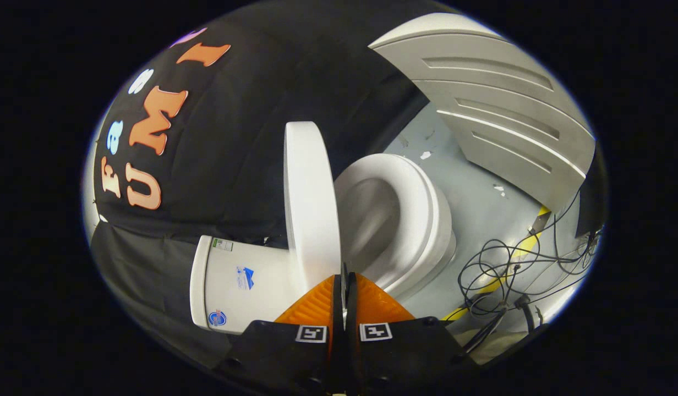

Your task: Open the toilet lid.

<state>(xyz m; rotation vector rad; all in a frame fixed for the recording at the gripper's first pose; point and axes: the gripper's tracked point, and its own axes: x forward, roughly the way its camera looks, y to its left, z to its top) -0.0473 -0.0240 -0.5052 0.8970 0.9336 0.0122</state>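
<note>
A white toilet appears turned sideways in this tilted view. Its lid [311,203] stands raised off the seat [421,214], edge-on to me, leaning back toward the tank [234,280]. The bowl [372,220] lies open beside the lid. My gripper [344,273] has its two orange fingers [317,305] pressed together, shut, with only a thin dark slit between them. The fingertips sit right at the lid's near rim, by the hinge end; I see nothing held between them.
A tangle of black cables [509,269] and a yellow strip [529,242] lie on the grey floor [482,203] beyond the bowl. A grey ribbed panel [498,115] stands past the toilet. Black cloth [251,137] hangs behind the tank.
</note>
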